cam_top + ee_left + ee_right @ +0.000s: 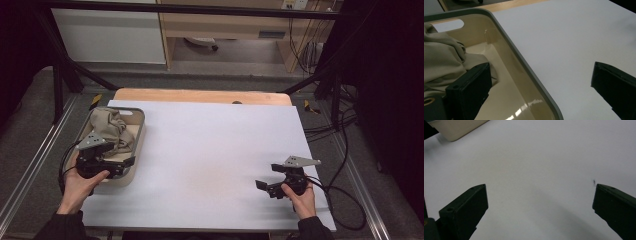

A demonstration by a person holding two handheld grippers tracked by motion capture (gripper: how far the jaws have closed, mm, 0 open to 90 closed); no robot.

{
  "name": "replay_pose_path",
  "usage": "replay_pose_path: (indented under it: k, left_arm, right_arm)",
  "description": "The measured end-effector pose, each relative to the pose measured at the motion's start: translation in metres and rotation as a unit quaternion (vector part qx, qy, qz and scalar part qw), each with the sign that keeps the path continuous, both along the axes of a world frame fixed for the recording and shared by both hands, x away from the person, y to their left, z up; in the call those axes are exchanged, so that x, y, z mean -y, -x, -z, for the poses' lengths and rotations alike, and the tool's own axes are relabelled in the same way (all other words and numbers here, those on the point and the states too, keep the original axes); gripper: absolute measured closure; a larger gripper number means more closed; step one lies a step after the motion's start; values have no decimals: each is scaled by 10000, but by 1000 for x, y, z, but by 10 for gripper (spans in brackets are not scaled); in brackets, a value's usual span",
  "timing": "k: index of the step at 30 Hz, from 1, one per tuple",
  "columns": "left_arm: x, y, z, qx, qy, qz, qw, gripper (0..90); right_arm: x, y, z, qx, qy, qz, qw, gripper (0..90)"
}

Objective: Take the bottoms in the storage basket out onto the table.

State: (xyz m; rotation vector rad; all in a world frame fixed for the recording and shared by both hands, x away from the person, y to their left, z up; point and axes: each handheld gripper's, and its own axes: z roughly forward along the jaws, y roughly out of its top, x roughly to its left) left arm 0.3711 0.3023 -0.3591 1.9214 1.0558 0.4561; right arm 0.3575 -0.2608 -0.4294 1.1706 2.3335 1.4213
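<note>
The surface (210,150) is big, flat and white. A strip of light wood (200,95) peeks out along its far edge, with a small dark spot (237,102) on it. Past the surface stands a wooden cabinet (225,25) on the grey floor (210,80). Black cables (345,125) lie on the floor to the right of the surface (some loop near its front corner). Black metal bars (60,65) stand beside the surface.

in the left gripper view the beige cloth (441,57) is cut off by the left edge, and its lower part is hidden behind the near jaw. the tray (529,72) is cropped at the bottom and left. in the right gripper view just a corner of the tray (456,128) is seen. in the high view cloth folds are too small to be read.
</note>
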Motion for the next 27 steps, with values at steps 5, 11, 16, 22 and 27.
replay_pose_path:
  k: [5, 11, 16, 22, 27]
  left_arm:
    - [-6, -6, -2, -10, -21, -112, 9999, 30]
    - [-15, -13, -6, -52, -101, -296, 9995, 31]
    - [-24, -20, -10, -35, -163, -478, 9987, 35]
    - [-35, -32, -17, -26, -265, -706, 9971, 39]
    - [-43, -42, -17, -11, -352, -903, 9953, 39]
  right_arm:
    - [0, 0, 0, 9, 6, 3, 10000, 5]
    - [1, 0, -1, 19, 0, 11, 10000, 5]
    - [1, 0, -1, 10, 4, 8, 10000, 5]
    - [1, 0, -1, 30, 2, 3, 10000, 5]
    - [1, 0, -1, 31, 7, 8, 10000, 5]
